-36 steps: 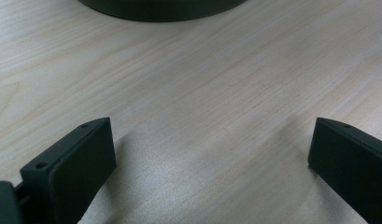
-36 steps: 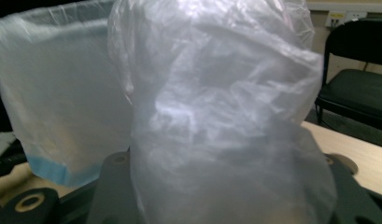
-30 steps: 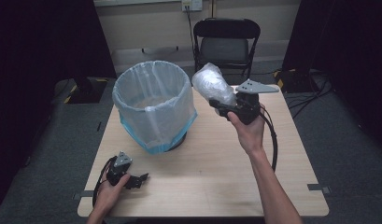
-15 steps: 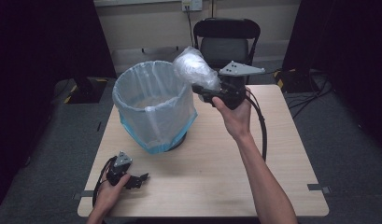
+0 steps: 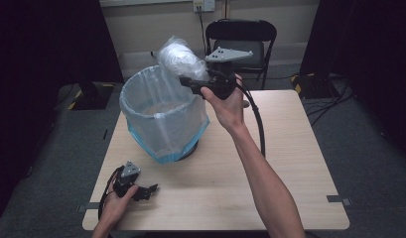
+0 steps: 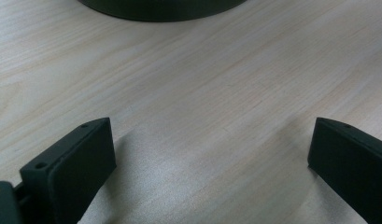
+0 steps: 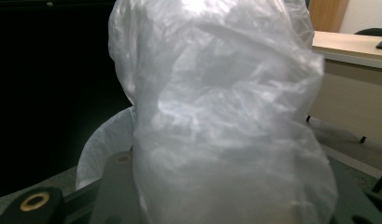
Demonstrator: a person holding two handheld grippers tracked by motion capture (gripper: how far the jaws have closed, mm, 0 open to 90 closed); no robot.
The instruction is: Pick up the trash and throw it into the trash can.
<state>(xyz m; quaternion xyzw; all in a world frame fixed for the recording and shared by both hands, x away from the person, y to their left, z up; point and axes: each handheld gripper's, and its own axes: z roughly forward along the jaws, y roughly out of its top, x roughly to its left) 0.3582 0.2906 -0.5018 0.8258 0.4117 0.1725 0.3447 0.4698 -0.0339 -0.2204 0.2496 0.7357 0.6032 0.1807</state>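
While above bin rim [image 5: 141, 82], gripped bag [image 5: 178, 59]

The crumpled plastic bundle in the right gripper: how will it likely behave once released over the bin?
The plastic bundle looks thin and wrinkled, so probably light and floppy, drifting rather than dropping. Its glossy film may slip from the right gripper. The lined bin below looks wide enough to catch it.
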